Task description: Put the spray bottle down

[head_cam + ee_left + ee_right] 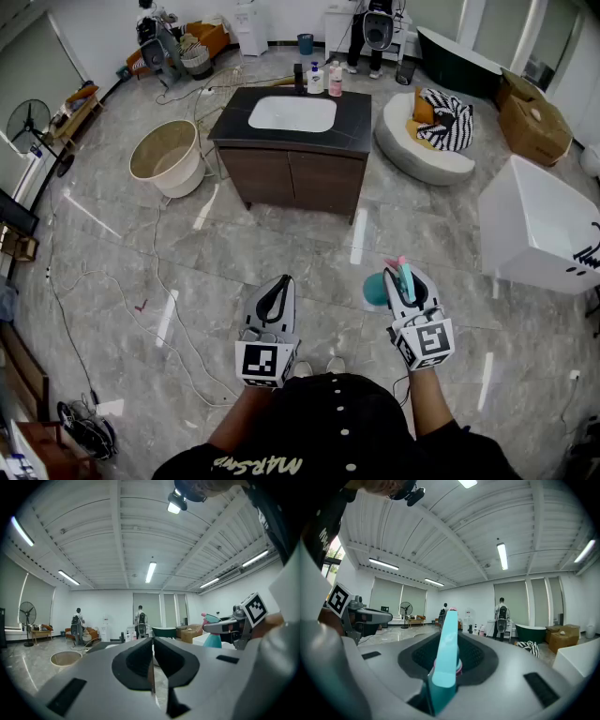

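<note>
The right gripper (pixel 406 274) is grasping the teal spray bottle (pixel 444 660) with its jaws, holding it in the air above the floor (pixel 281 246). The left gripper (pixel 278 287) is keeping its jaws clenched on nothing.

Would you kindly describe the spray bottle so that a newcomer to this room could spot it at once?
Start at the dark vanity with the white sink, then come toward the person's two hand-held grippers. The spray bottle sits in the right hand-held gripper, clamped between its jaws. It is teal with a pink tip, whereas the left hand-held gripper beside it is shut and empty.
</note>
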The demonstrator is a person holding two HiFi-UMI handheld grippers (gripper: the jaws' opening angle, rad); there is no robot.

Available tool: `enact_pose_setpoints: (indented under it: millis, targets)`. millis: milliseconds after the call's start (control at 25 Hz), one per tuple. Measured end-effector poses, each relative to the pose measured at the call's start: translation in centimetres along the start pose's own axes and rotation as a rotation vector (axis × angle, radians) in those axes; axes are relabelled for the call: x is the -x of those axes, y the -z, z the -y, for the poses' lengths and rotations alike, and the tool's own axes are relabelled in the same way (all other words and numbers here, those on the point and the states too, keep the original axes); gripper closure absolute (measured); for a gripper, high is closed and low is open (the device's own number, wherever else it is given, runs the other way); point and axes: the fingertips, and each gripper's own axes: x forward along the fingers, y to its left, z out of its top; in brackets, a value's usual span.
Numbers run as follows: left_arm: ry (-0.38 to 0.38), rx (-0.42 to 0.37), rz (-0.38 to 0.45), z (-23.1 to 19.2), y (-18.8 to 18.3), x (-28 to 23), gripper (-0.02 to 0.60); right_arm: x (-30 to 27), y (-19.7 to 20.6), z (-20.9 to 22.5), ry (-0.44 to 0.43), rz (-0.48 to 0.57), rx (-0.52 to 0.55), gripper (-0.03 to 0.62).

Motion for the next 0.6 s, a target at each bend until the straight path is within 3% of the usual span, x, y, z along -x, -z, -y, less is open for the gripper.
enact_pose_setpoints:
  millis: [600]
  targets:
    - [-0.064, 0.015, -0.023, 1.1, 1.0, -2.1, 0.56, -0.9, 1.1, 3.1, -0.039, 0.003, -0.009, 0.493]
